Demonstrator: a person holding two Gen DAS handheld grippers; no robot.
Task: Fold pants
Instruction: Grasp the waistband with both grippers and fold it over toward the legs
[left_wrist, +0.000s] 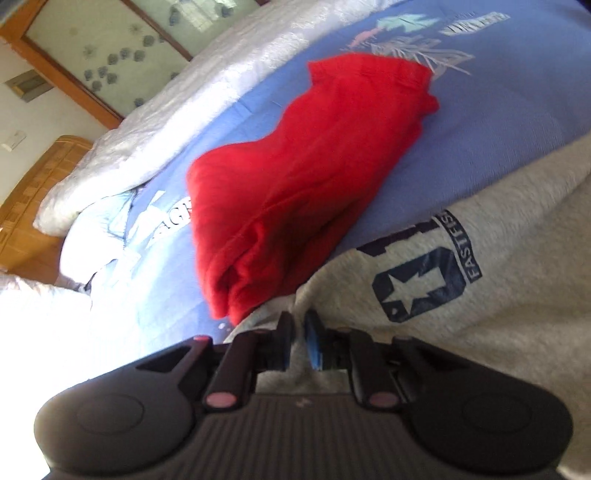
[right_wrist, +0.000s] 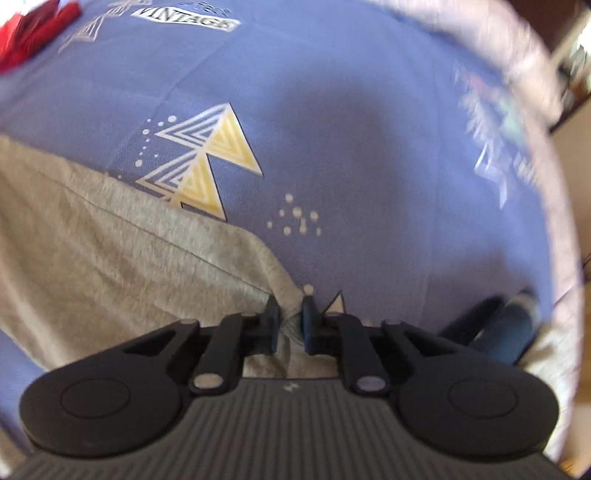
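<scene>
Together, two grippers, left gripper (left_wrist: 297, 325) and right gripper (right_wrist: 290, 314), pinch one grey pants (left_wrist: 480, 295).

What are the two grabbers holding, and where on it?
Both hold the grey pants: the left gripper pinches an edge beside the red garment; the right gripper pinches a corner.
</scene>
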